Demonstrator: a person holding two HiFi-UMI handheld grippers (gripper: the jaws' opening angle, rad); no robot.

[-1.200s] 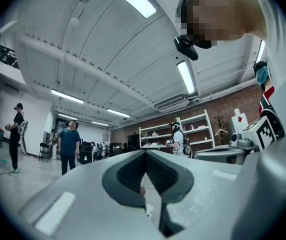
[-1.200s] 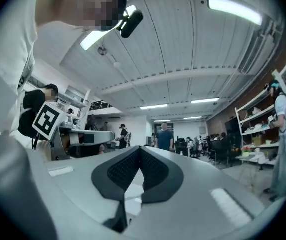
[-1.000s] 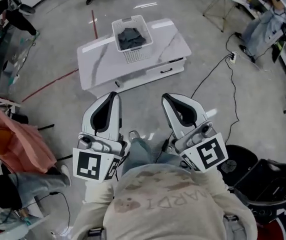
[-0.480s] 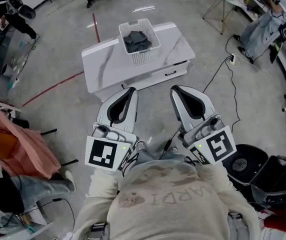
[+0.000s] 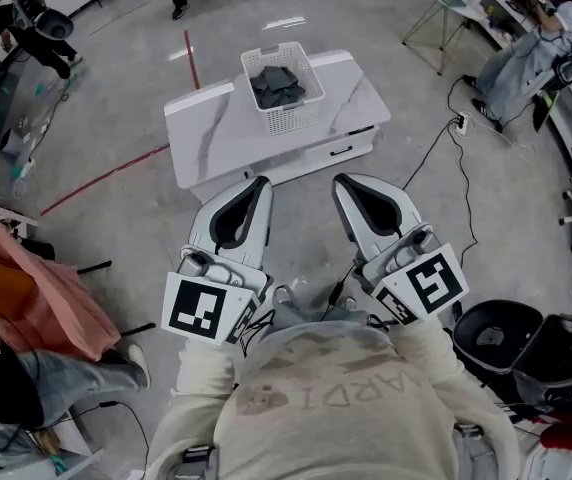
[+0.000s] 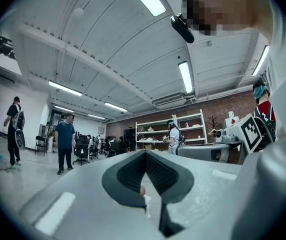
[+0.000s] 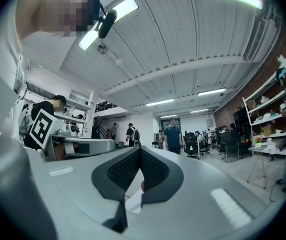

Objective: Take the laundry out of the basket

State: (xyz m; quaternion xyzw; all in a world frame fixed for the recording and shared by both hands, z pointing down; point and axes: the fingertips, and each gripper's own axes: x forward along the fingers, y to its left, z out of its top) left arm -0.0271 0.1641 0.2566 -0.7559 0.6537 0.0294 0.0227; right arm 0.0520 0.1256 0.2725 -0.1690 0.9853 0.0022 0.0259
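The left gripper (image 6: 145,154) had its ribbed dark pads (image 6: 131,172) pressed together on nothing, and the right gripper (image 7: 140,150) was likewise closed and empty. Both had smooth grey shells and cubes (image 5: 200,311) bearing black-and-white square markers. At twelve o'clock, well apart, crumpled dark grey laundry (image 5: 278,82) lay inside the white lattice-walled basket (image 5: 292,118) on a white, marble-veined table (image 5: 216,133). The sweatshirt (image 5: 326,438) showed upside-down letters "ARDI".
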